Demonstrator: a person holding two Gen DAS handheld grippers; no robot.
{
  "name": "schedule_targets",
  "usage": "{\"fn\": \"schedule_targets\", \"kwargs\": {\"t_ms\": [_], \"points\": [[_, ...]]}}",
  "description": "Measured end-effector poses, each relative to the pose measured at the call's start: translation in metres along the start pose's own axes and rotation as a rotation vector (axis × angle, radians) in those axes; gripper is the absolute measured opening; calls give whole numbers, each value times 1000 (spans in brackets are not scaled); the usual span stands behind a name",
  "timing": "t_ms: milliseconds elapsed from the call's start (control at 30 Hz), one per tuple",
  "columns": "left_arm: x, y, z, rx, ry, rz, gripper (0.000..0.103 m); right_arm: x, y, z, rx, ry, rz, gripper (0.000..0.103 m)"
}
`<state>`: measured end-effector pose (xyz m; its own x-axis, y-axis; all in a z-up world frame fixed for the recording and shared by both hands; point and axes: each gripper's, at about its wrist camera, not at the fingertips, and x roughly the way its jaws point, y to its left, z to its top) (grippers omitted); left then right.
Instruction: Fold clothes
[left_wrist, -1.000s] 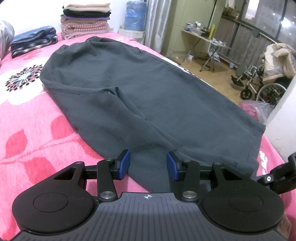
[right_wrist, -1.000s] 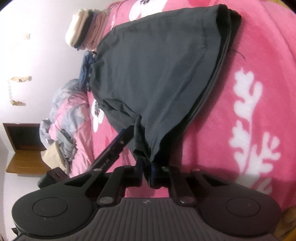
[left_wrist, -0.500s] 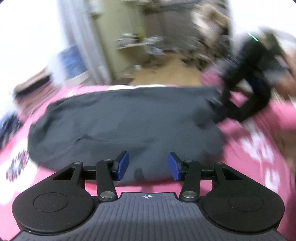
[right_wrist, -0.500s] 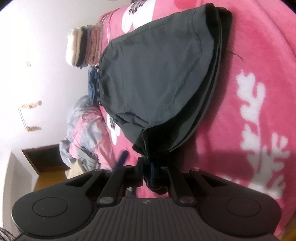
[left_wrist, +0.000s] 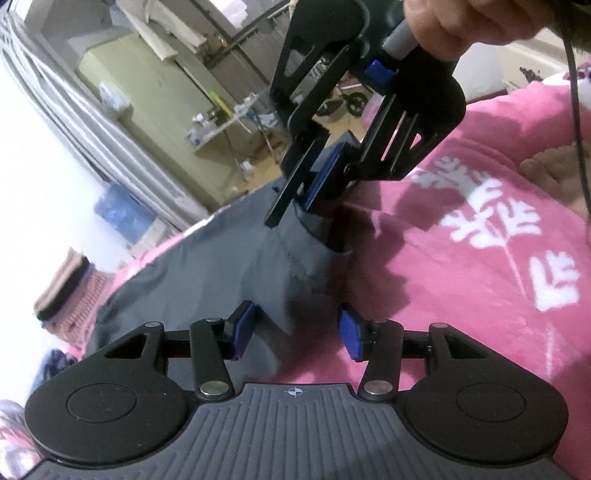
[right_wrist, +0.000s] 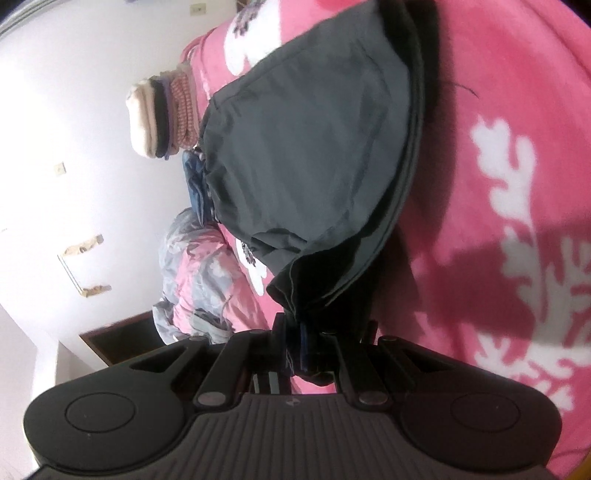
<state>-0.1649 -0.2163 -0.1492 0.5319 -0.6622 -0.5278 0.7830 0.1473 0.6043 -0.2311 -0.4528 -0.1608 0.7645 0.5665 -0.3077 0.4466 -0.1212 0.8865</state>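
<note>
A corner of the dark garment (left_wrist: 288, 266) is pinched by the right tool (right_wrist: 295, 350); the left tool (left_wrist: 295, 330) is held half open, nothing gripped, above the pink bed (left_wrist: 461, 295).

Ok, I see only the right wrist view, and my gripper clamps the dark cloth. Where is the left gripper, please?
Observer: The left gripper faces the right gripper across the raised corner of the dark cloth.
Operator: Is it closed on the cloth?
Observer: No. Its jaws stand open, with the cloth's edge between them, not pressed.
Operator: And what is above my gripper?
Observer: A hand grips its handle from above.
</note>
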Motion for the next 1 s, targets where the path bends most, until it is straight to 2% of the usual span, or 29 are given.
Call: {"fn": "schedule_targets", "kwargs": {"t_ms": [167,200,333,400,467,533,600,700,767,900,1000], "points": [[11,-10,2,112,-5,62,48,3,-6,-1,44,9,3,7],[13,-10,2,115,-6,63,44,3,-7,-1,51,9,5,7],[16,-4,6,83,-20,64,32,1,-10,-1,67,15,27,7],[16,0,8,56,-23,58,20,-1,-11,0,67,13,32,9],[16,5,9,25,-22,48,14,-4,-9,0,52,12,24,10],[16,9,11,-6,-21,38,12,-12,-6,2,22,3,8,12],[16,14,11,-40,-18,28,11,-23,-2,3,-21,-17,-9,22],[15,17,11,-77,-14,18,11,-52,9,8,-116,-105,-56,37],[15,19,12,-93,-11,14,11,-74,11,14,-133,-185,-91,41],[15,23,12,-123,-4,7,11,-103,5,26,-100,-301,-108,45],[13,24,12,-137,1,4,11,-109,1,34,-93,-349,-146,45]]}}
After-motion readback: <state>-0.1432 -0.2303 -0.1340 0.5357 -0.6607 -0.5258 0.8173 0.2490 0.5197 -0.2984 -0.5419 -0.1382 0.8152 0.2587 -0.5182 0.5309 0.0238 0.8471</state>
